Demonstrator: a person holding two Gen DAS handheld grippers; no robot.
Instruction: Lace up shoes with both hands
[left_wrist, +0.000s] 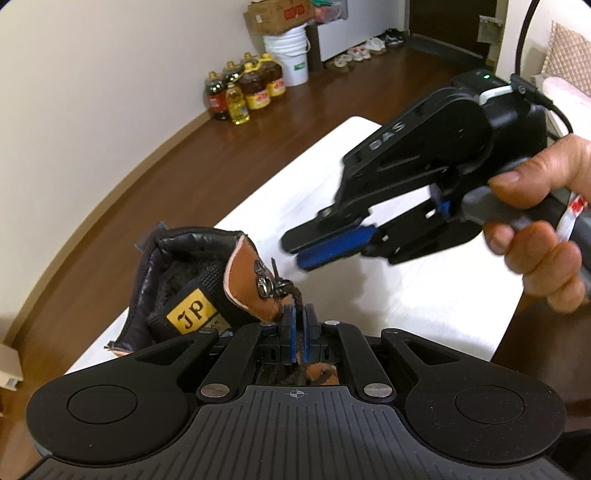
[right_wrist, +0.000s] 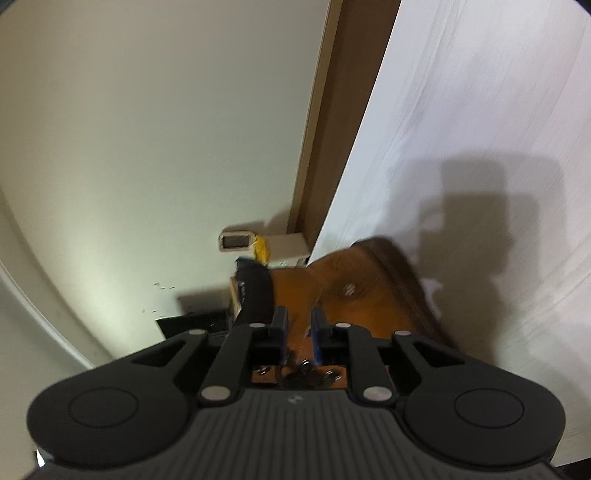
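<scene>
A tan leather boot with a black padded collar and a yellow tongue tag lies on the white table. A dark lace runs from the metal hooks at the boot's top into my left gripper, which is shut on it just beside the hooks. My right gripper, held by a hand, hovers above and to the right of the boot, apart from it. In the right wrist view the right gripper stands open over the boot, with only leather seen through the gap.
The table's left edge drops to a brown wooden floor. Along the far wall stand several oil bottles, a white bucket, a cardboard box and several shoes. A wall socket shows beyond the boot.
</scene>
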